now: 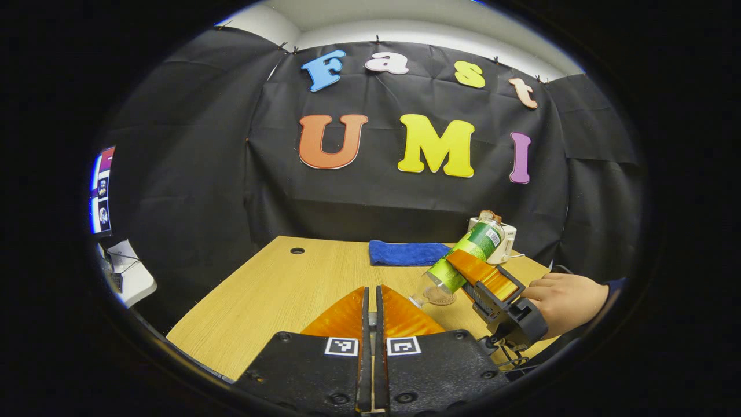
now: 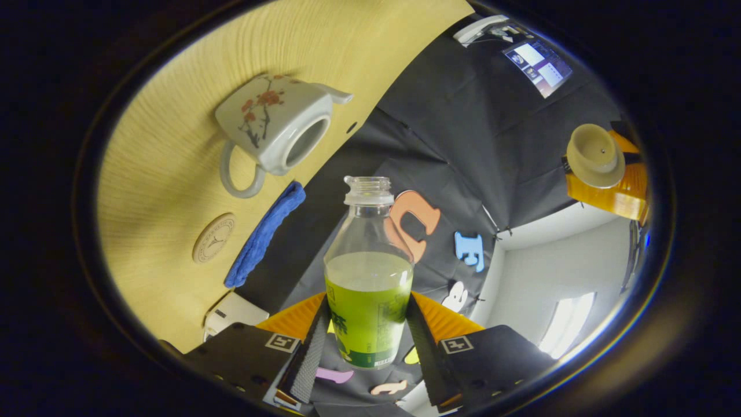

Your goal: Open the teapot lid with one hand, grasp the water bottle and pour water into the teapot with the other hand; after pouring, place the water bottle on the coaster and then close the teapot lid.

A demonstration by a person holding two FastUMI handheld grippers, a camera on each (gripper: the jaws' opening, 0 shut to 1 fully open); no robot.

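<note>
While the right hand-held gripper [image 2: 366, 341] pinches a water bottle [image 2: 369, 278] between its two fingers, the bottle is tipped over, its open, capless neck pointing toward the wooden counter [image 2: 173, 145]. Green liquid fills the lower part of the bottle. In the right gripper view, a white teapot [image 2: 277, 124] with a painted blossom branch stands on the counter with its mouth uncovered. A round coaster [image 2: 213, 237] lies near it on the counter, with a folded blue cloth [image 2: 266, 234] just beside the coaster. The teapot lid [image 2: 595, 154] is off the pot, held up at the tips of the left hand-held gripper [image 1: 372, 307], whose fingers are pressed close together on it. In the left gripper view, a hand [image 1: 564, 301] holds the right hand-held gripper, with the tilted bottle above the coaster.
</note>
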